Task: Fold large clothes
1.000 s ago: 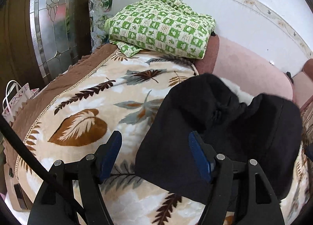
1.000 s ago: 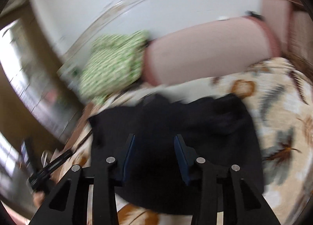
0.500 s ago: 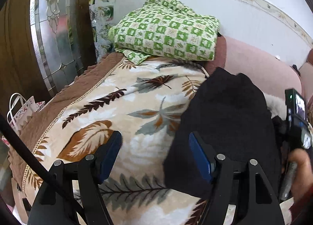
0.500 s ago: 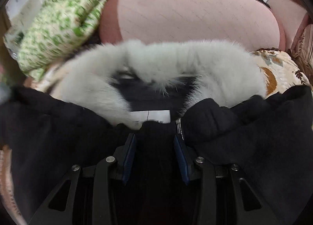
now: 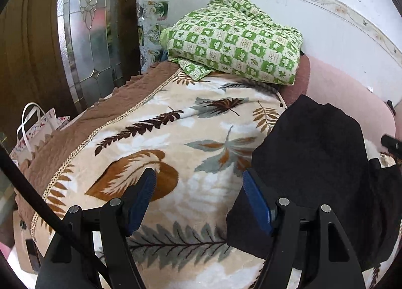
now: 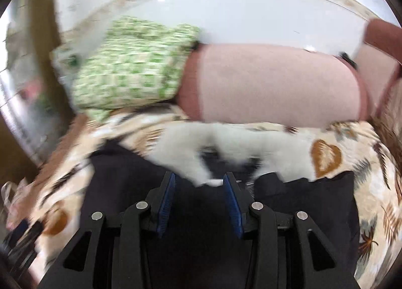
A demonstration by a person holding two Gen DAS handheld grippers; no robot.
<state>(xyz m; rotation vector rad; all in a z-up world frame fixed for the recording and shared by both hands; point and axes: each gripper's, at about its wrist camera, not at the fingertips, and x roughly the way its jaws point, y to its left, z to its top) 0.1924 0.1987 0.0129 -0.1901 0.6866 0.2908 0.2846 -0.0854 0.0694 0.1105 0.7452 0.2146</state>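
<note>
Black coat spread on the leaf-print blanket of the bed, long axis toward the pink bolster, white fur collar at that far end. Left tongs gaping wide beside the coat's left edge, gripping nothing. Right tongs parted above the dark cloth, empty. Green checked pillow at the head.
</note>
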